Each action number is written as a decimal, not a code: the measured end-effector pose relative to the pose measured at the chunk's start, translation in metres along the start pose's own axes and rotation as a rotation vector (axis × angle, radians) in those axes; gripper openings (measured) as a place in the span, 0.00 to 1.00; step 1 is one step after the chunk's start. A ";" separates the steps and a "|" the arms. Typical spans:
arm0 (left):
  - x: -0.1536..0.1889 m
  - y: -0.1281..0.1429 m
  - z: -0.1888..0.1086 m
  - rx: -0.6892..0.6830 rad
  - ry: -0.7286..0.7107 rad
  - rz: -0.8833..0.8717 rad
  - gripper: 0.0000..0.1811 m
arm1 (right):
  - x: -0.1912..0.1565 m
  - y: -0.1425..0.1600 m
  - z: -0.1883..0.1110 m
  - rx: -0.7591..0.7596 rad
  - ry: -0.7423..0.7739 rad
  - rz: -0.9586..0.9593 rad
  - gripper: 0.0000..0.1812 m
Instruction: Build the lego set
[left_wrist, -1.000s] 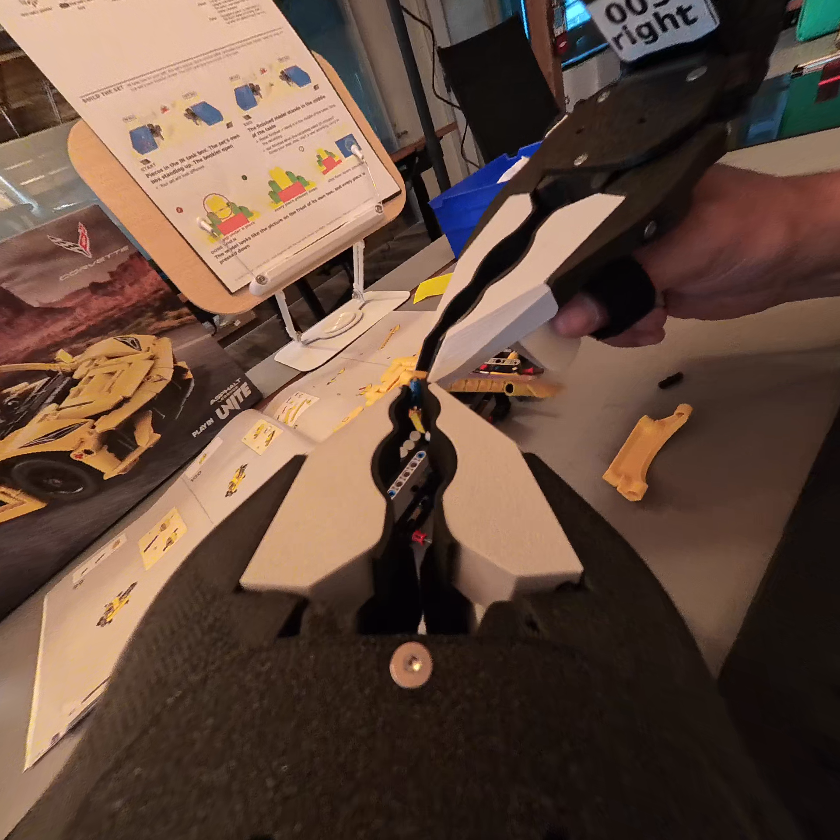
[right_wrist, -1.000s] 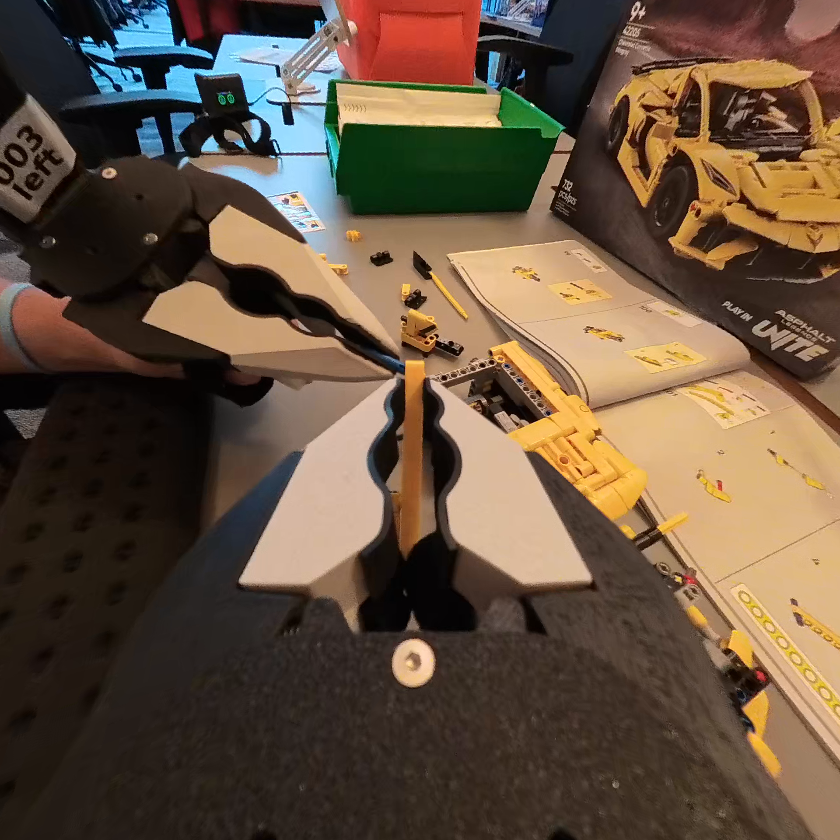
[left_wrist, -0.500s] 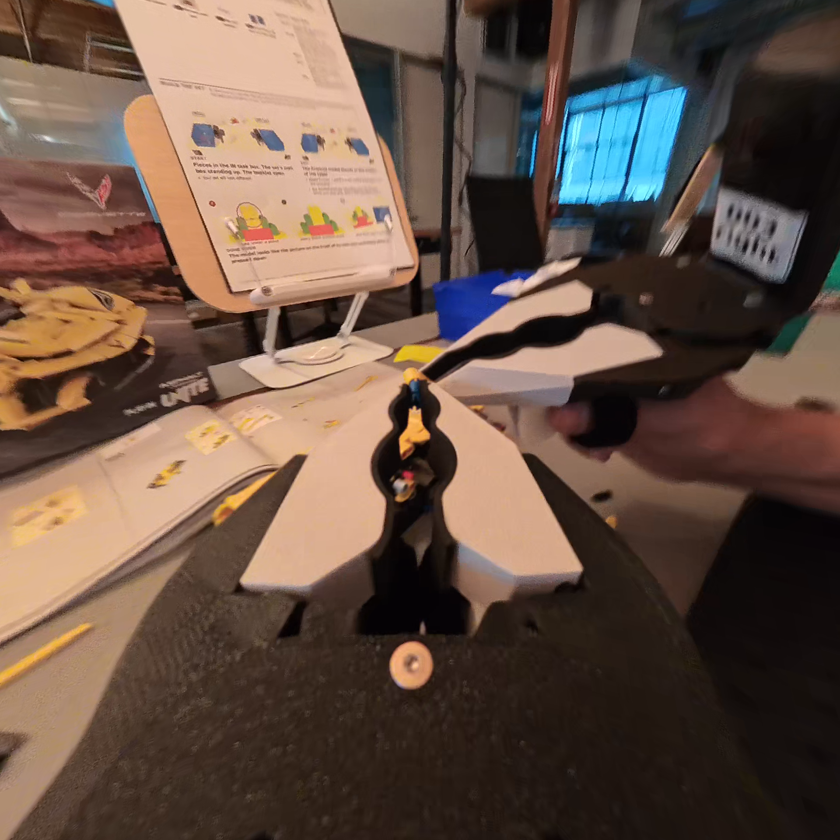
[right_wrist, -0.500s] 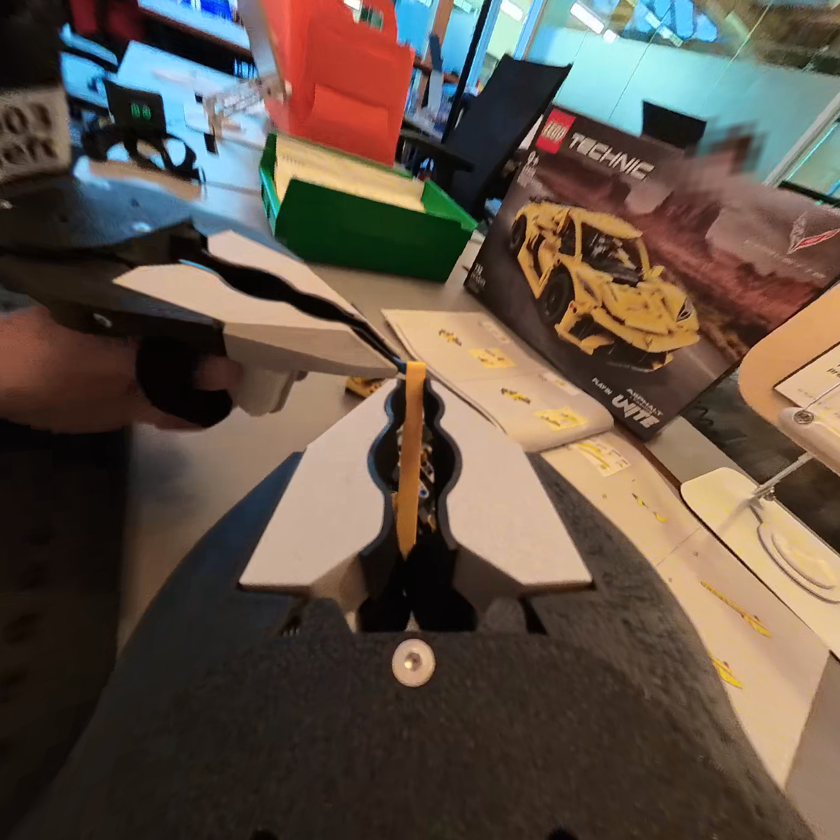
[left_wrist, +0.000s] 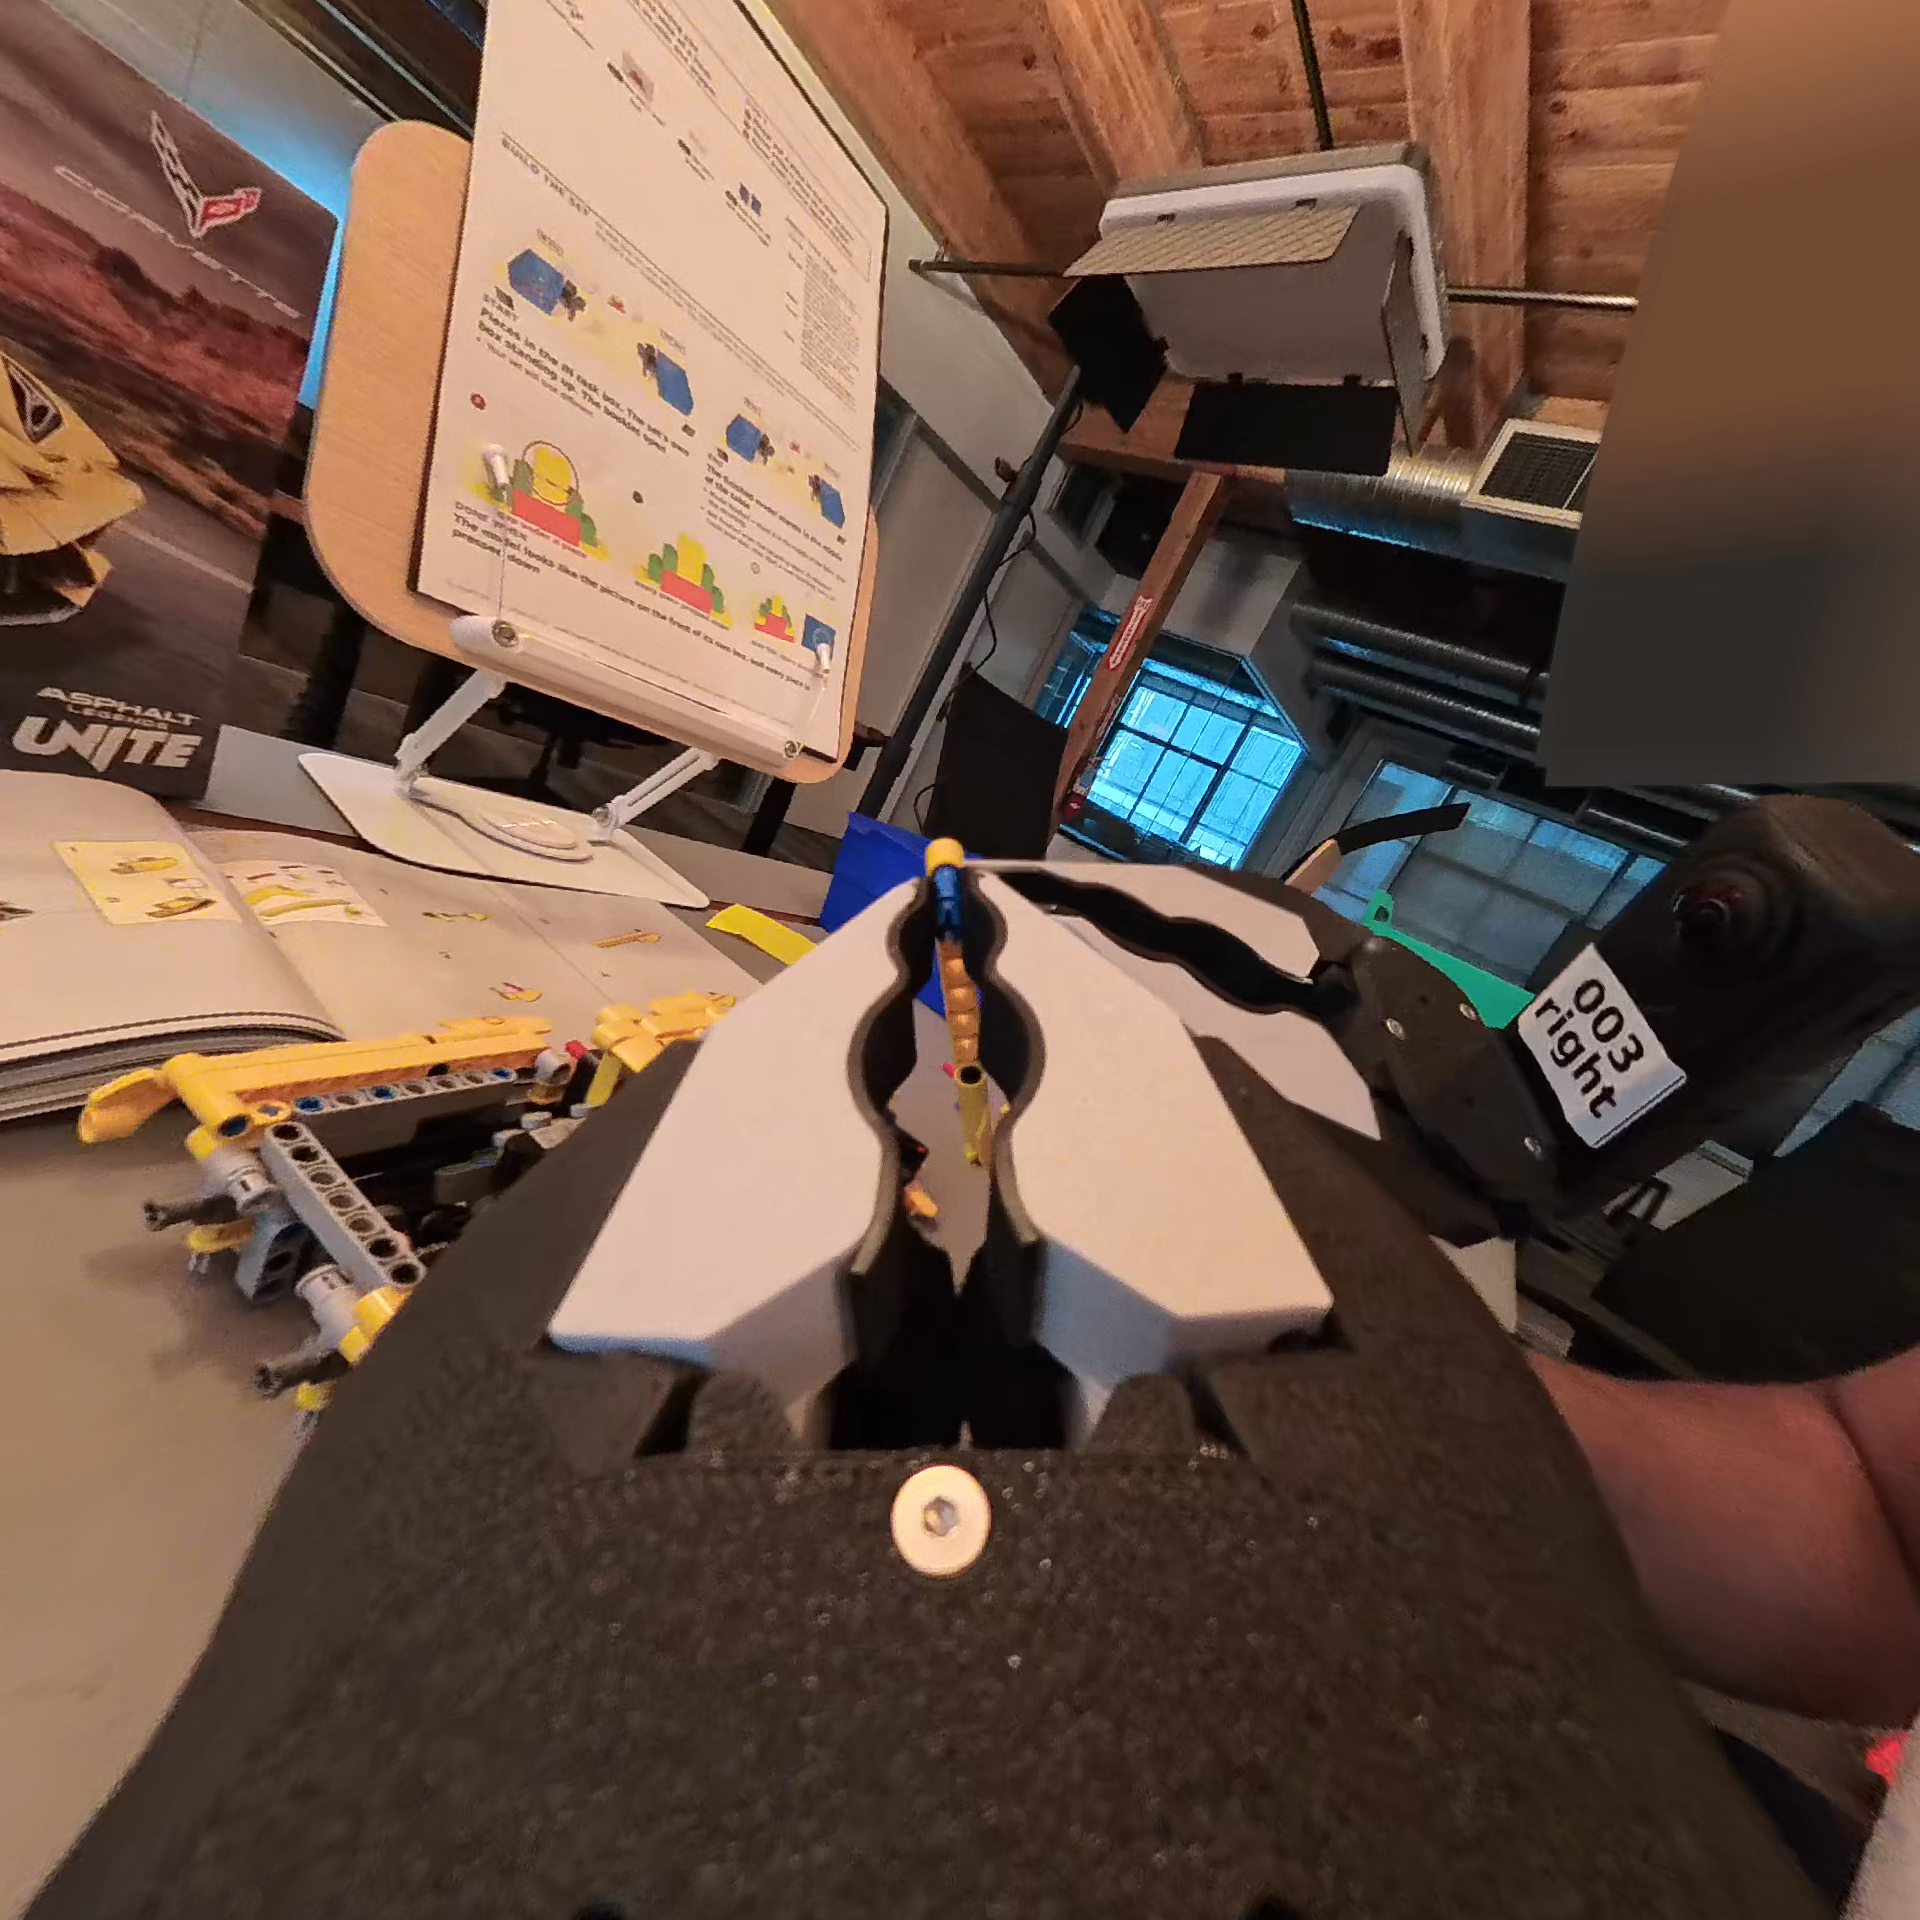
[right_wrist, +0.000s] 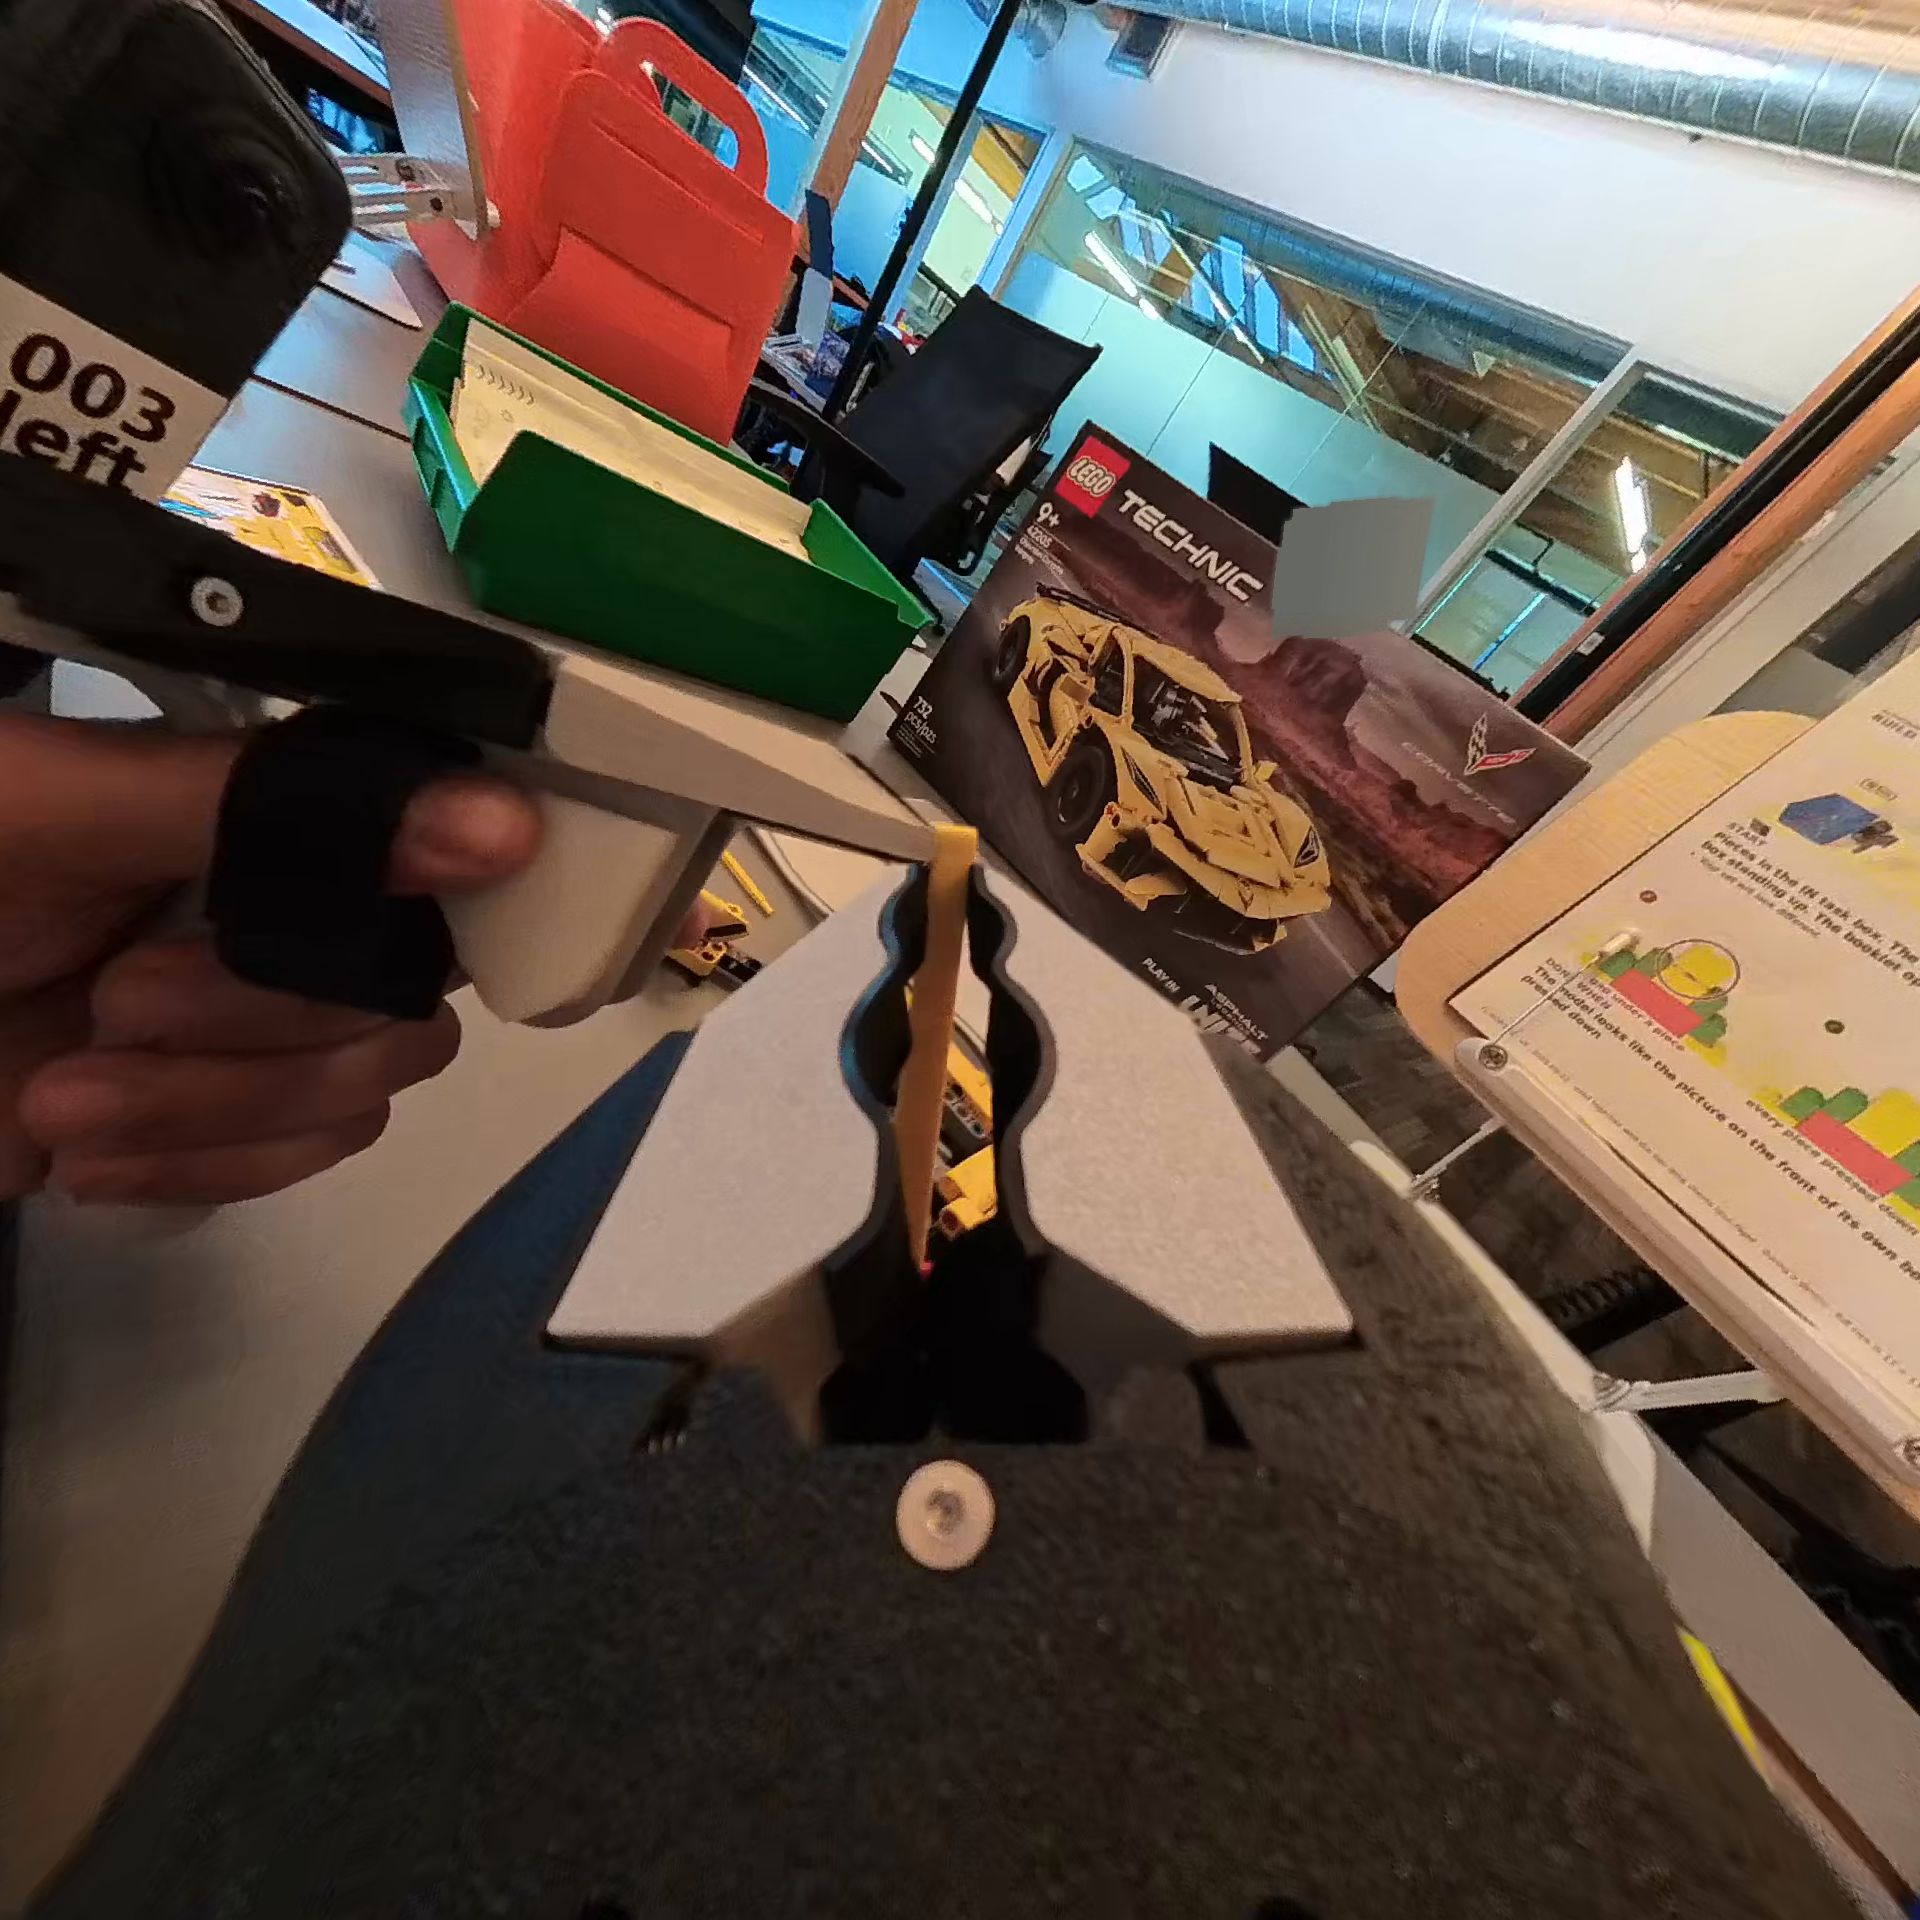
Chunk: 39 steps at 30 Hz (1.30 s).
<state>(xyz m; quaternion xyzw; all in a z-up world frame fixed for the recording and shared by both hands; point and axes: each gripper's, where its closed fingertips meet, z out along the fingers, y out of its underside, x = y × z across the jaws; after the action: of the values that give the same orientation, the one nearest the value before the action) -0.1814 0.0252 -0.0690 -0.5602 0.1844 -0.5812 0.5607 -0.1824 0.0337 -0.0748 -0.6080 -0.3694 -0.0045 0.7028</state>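
Lego chassis (left_wrist: 343, 1132) lies beside the booklet (left_wrist: 156, 966); both hand-held grippers pinch small parts, tips touching.

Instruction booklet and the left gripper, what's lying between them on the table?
In the left wrist view, the half-built yellow and grey car frame lies on the table between the open booklet and the left gripper.

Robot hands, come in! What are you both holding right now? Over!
Left gripper shut on blue pin. Right gripper shut on yellow strip. Tips meeting in the air. Half-built car waiting on table.
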 end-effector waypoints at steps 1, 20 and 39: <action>-0.001 0.001 0.001 -0.013 -0.005 0.006 0.02 | 0.001 0.002 0.001 -0.006 -0.008 0.012 0.03; -0.005 0.014 0.003 -0.144 0.039 0.029 0.03 | 0.013 0.019 -0.003 -0.058 -0.019 0.071 0.03; 0.007 0.024 0.000 -0.198 0.144 0.002 0.01 | -0.001 0.019 -0.013 -0.047 -0.107 -0.046 0.04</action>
<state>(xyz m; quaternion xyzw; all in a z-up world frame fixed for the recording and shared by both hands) -0.1688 0.0117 -0.0859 -0.5696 0.2812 -0.5981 0.4885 -0.1674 0.0266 -0.0916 -0.6152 -0.4200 0.0034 0.6671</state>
